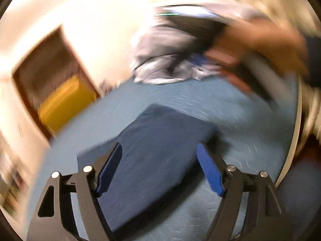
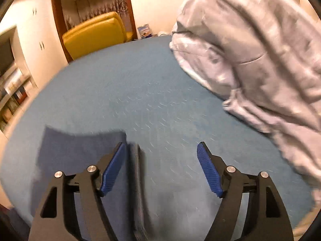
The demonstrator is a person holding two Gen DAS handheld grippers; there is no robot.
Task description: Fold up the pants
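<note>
Nearest in the left wrist view, the left claw [image 1: 159,166], jaws spread wide and holding nothing, blue pads [image 1: 110,167] on both sides. Directly under and between the jaws, the dark blue pants [image 1: 158,140], folded into a flat, long rectangle, lying on the blue bed cover [image 1: 236,108]. Whether the pads touch the cloth: cannot tell, much motion blur here.

In the right wrist view, the right claw [image 2: 161,166], also wide apart and empty. Pants [image 2: 80,152] here at the lower left, the folded edge running just beside the inner side of the left pad [image 2: 113,168]; right pad over bare bed cover [image 2: 140,84], apart from the pants.

Farther, in the left wrist view, a blurred hand [image 1: 266,46] at the upper right, close to a red and white object too smeared to name. Behind it, a crumpled grey blanket [image 1: 164,54] heaped at the far side of the bed. Same grey blanket [image 2: 260,50] large at the right in the right wrist view, resting on the bed cover and well apart from the pants.

Farthest, beyond the bed edge, a yellow chair [image 2: 94,34] inside a brown wooden door frame [image 2: 57,26], and white cabinets [image 2: 36,40] at the left wall. Yellow chair [image 1: 64,102] visible also in the left wrist view, strongly blurred.
</note>
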